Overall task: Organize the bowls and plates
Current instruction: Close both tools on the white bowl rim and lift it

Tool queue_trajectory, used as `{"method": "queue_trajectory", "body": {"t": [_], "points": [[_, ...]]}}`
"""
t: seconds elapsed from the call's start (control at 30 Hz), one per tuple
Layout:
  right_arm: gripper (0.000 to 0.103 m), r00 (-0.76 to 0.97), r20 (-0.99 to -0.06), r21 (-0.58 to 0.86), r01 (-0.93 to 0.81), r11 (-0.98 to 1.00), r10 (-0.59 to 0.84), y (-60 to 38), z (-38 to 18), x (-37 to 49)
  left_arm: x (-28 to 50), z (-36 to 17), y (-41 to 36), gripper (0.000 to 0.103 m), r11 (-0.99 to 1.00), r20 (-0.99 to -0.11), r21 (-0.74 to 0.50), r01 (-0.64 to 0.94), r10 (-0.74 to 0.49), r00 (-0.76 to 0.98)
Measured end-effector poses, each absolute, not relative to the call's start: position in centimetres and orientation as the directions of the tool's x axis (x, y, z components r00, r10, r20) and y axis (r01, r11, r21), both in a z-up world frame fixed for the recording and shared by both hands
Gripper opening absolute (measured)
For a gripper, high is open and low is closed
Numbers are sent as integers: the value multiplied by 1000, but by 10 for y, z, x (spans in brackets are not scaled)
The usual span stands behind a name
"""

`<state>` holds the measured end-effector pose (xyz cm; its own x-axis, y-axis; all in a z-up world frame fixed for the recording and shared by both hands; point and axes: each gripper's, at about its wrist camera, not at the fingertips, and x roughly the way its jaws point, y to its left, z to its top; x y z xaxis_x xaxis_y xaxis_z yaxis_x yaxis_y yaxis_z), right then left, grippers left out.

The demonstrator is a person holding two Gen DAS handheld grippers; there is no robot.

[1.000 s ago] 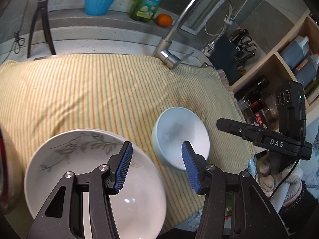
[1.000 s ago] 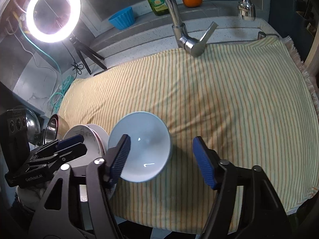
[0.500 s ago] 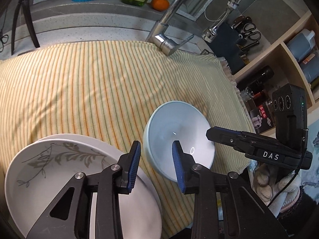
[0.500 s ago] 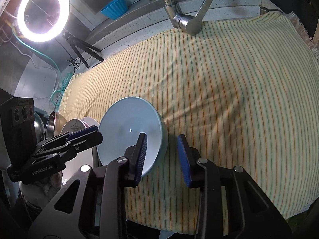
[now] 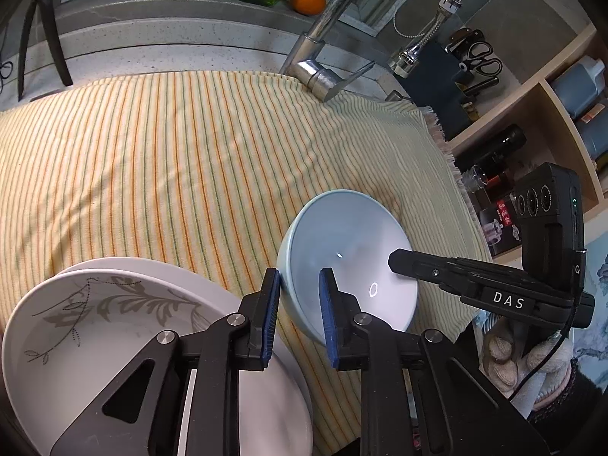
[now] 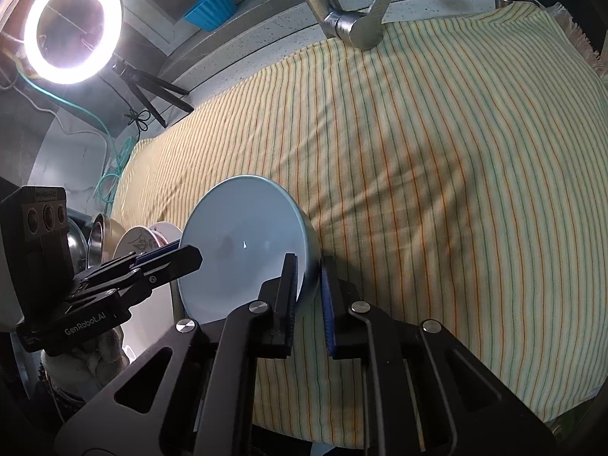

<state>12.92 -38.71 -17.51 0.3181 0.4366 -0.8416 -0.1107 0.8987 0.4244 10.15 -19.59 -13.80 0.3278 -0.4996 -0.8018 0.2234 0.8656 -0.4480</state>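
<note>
On the striped cloth [image 5: 182, 159], you had just closed both grippers, left [image 5: 300, 307] and right [image 6: 308, 296], onto opposite rims of the pale blue bowl [image 5: 353, 262], 2 grips ready for lifting.

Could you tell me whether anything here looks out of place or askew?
Nothing looks spilled or broken. One oddity: the pale blue bowl sits tilted on the striped cloth, pinched at opposite rims by the left gripper and the right gripper.

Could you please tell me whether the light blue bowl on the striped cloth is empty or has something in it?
Empty: the light blue bowl shows only a bare, glossy inside with small light reflections in both wrist views.
</note>
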Motion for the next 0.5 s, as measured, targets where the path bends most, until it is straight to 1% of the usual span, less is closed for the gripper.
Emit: {"method": "queue_trajectory", "body": {"t": [0.33, 0.5], "points": [[12, 360, -825, 418, -129, 899, 435, -379, -149, 128, 97, -117, -184, 19, 859, -773, -458, 228, -512, 376], [12, 375, -810, 423, -156, 892, 450, -366, -131, 126, 91, -100, -166, 19, 858, -751, -465, 217, -513, 416]]}}
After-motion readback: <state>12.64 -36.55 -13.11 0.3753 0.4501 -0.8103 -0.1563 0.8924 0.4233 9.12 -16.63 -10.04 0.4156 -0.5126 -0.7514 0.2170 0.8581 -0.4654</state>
